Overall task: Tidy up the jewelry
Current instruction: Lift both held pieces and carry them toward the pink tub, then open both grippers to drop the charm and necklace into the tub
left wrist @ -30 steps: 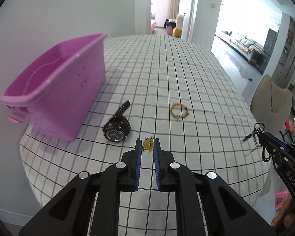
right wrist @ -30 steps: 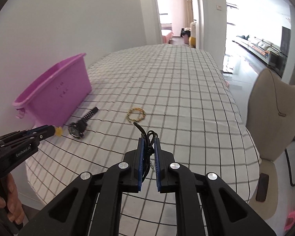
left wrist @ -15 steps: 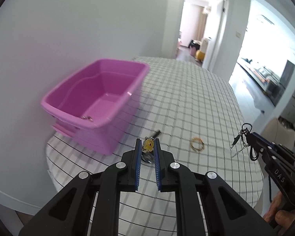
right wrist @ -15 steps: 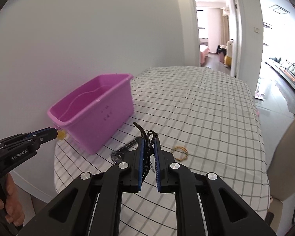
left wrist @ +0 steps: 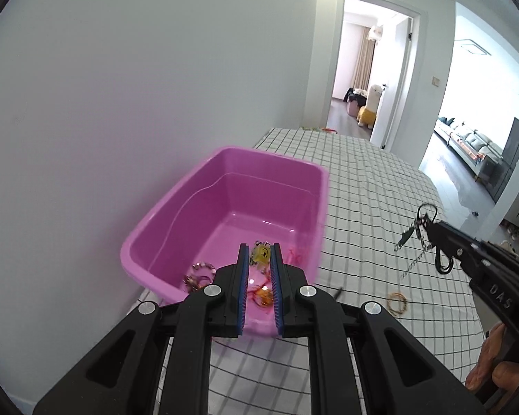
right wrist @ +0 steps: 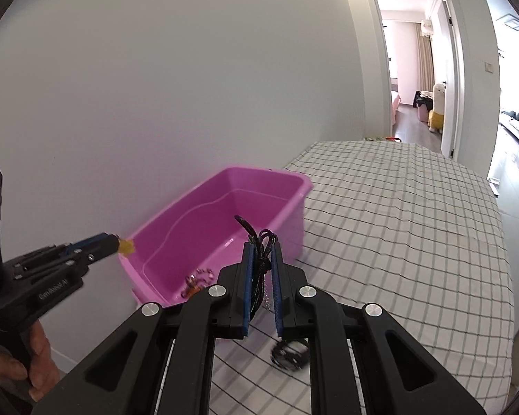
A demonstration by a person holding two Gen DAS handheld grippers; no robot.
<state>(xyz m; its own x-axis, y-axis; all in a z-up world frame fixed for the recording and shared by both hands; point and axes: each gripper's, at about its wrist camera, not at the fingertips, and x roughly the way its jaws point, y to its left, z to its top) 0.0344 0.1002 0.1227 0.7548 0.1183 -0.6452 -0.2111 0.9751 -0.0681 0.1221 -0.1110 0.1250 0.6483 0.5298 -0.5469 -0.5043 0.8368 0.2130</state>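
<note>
Yellow smiley charm [left wrist: 260, 255]: pinched between the blue pads of the left gripper [left wrist: 259, 263], mid-frame in the left wrist view, over the near end of the tub.
Black cord with chain [right wrist: 262, 259]: clamped in the closed right gripper [right wrist: 262, 263]; its loops stick up past the tips, a thin chain hangs below.
Pink plastic tub [left wrist: 225, 186]: centre of both views, on the checked tablecloth [left wrist: 380, 186] against the white wall.
Tub contents: a silver chain piece [left wrist: 202, 267] and tangled red and gold pieces [left wrist: 261, 294] on the floor at the near end; the far end bare.
Still on the cloth: a gold beaded bracelet [left wrist: 397, 301] at lower right of the left view; a black wristwatch [right wrist: 289, 352], blurred, at the bottom of the right view.
Change from a second ago: both grippers have risen and swung toward the tub, so its inside now shows; the charm, then over the cloth beside the watch, is now above the tub; both grips unchanged.
</note>
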